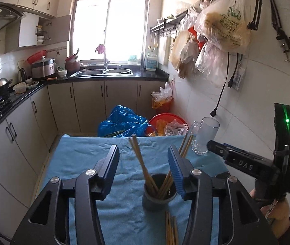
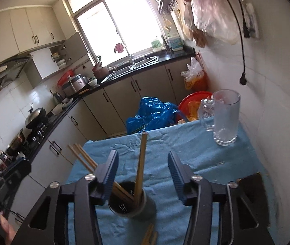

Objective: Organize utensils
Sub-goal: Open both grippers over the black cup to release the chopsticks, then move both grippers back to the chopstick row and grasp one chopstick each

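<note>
A dark round utensil holder (image 1: 157, 196) stands on the blue cloth (image 1: 79, 163) and holds several wooden chopsticks (image 1: 142, 163) that lean apart. More chopsticks (image 1: 171, 228) lie on the cloth in front of it. My left gripper (image 1: 143, 153) is open and empty, just above and behind the holder. In the right wrist view the holder (image 2: 128, 201) sits below my right gripper (image 2: 142, 159), which is open and empty, with one chopstick (image 2: 140, 163) standing up between its fingers. Loose chopsticks (image 2: 150, 234) lie near the bottom edge.
A clear glass mug (image 1: 205, 135) stands at the table's far right corner, also in the right wrist view (image 2: 224, 116). A blue plastic bag (image 1: 122, 122) and a red basin (image 1: 168, 122) sit on the floor beyond the table. The tiled wall is close on the right.
</note>
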The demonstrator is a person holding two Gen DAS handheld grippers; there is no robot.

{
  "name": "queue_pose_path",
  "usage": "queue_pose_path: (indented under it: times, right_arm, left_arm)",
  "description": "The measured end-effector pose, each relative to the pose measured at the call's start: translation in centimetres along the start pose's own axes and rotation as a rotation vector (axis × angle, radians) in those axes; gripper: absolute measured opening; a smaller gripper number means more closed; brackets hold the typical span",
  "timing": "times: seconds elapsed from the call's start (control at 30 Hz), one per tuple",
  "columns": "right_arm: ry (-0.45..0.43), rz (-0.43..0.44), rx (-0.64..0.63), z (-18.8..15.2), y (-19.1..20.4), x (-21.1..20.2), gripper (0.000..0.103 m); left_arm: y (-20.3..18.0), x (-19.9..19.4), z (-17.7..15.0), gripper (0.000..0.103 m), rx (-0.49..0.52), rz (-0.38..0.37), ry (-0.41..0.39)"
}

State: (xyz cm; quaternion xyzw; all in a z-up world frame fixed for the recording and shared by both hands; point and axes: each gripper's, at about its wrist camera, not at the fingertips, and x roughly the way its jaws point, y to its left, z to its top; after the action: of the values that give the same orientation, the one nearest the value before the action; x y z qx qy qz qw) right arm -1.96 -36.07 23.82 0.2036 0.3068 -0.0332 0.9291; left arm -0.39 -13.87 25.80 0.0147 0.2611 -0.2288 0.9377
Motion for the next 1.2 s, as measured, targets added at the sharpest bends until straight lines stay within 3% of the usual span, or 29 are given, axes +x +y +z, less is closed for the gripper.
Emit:
queue_pose_path:
  times: [0.17,0.47,0.63,0.77,0.83,1.03,1.2]
  right_arm:
    - [0.074,-0.037,-0.066,-3.4,-0.7,-2.4,0.067]
    - [0.326,-0.046,-0.103,-14.7,-3.8,-2.9,0.067]
    - [0.403,0.0,-0.068,-19.6,-5.0,-2.4,0.067]
    - [0.419,0.021,-0.064,-20.8,-4.9,-2.1,0.067]
    - [0.419,0.02,-0.065,-20.9,-4.7,-2.0,0.067]
    - [0.424,0.031,-0.075,-20.6,-4.1,-1.3,0.067]
    - [0.459,0.031,-0.138,-21.2,-2.0,0.0,0.067]
  left_arm:
    - [0.7,-1.8,-3.7,0.053,-0.014,-0.005,0.045]
    - [0.0,2.9,-16.4,0.053,-0.007,-0.062,0.359]
    - [-2.7,6.1,-21.8,0.028,0.06,-0.133,0.514]
    - [-4.4,7.3,-23.4,0.019,0.129,-0.134,0.538]
    - [-4.9,7.4,-23.4,0.005,0.148,-0.126,0.526]
    - [-5.2,8.0,-22.9,0.005,0.153,-0.103,0.525]
    - [-2.7,7.5,-22.5,0.002,0.074,-0.022,0.535]
